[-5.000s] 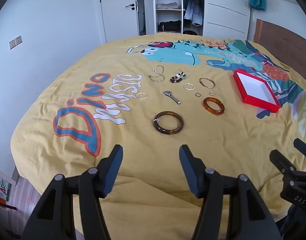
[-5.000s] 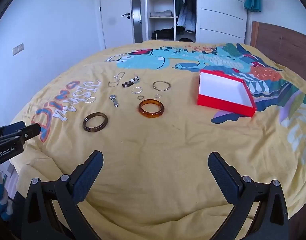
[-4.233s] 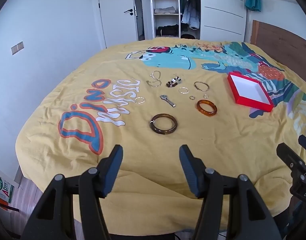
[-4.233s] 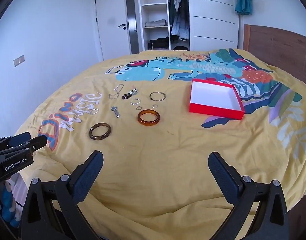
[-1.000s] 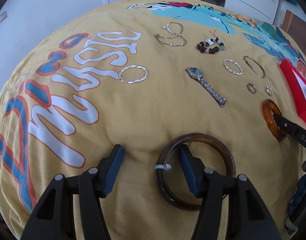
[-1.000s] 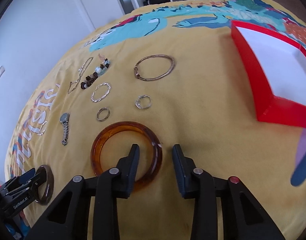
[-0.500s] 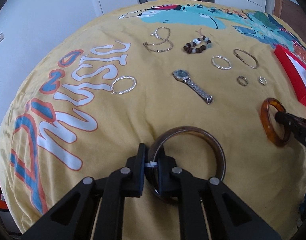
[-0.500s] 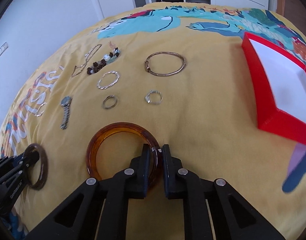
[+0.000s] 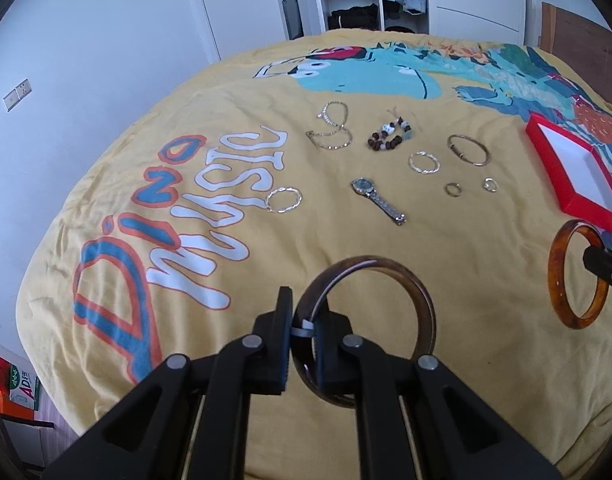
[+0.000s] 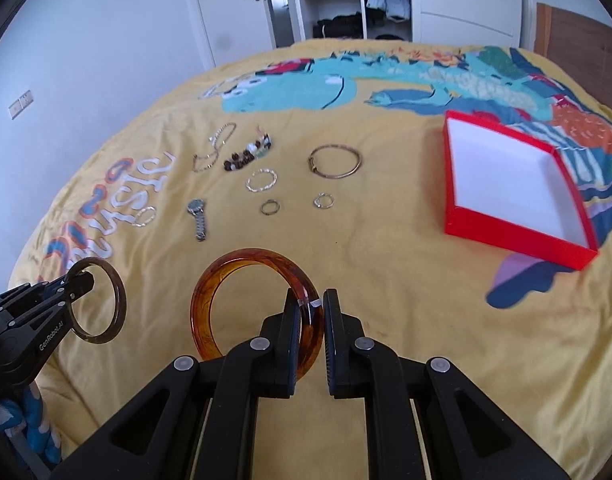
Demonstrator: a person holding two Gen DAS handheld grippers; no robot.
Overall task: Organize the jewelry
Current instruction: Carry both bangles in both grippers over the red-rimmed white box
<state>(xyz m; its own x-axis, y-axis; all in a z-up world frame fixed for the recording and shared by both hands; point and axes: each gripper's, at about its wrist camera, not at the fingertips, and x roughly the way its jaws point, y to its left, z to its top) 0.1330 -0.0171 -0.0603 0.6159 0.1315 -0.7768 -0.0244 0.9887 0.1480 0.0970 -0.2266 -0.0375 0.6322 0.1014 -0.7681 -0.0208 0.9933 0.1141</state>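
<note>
yellow bed (image 9: 486, 380), bedroom. dark bangle (image 9: 386, 280), near centre, clamped in left gripper (image 9: 302, 332); amber bangle (image 10: 242, 272) clamped in right gripper (image 10: 309, 320). both look rigid, light, glossy-slick: grip across the band. red box (image 10: 506, 232) far right.

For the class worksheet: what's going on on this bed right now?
A person with two handheld grippers is tidying jewelry. The left gripper is shut on a dark bangle, the right gripper on an amber bangle, both lifted off the bedspread. The red box is empty; the watch, rings and chains lie loose.
</note>
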